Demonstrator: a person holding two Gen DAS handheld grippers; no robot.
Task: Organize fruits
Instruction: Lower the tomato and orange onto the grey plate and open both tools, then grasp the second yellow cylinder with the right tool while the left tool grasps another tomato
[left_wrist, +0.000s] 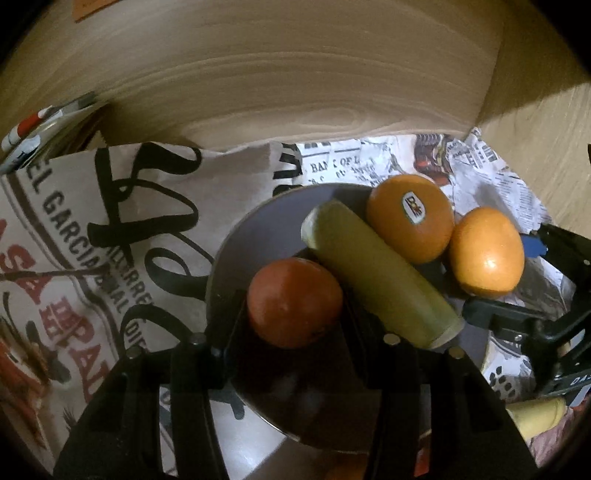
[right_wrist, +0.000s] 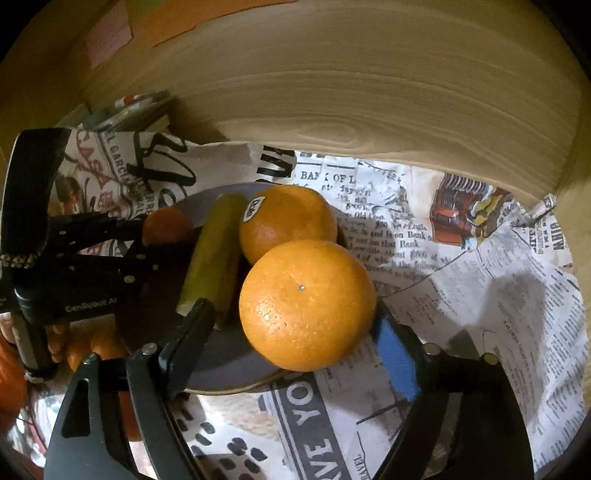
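Orange, glossy fruit (right_wrist: 306, 304) sits pinched in the right gripper (right_wrist: 295, 332).

Landmark: plate (left_wrist: 251, 236), resting on the printed paper sheets (right_wrist: 480, 295).

- Banana (left_wrist: 373, 273) lies across the plate, roughly through its middle.
- Left of banana, on the plate: small fruit (left_wrist: 293, 302), touching the banana.
- Right of banana, toward the plate's far side: stickered orange (left_wrist: 410, 218), touching the banana.
- Second orange (right_wrist: 306, 304) sits at the plate's right rim, just before the stickered orange.
- Wooden wall (left_wrist: 295, 74) stands behind the plate.
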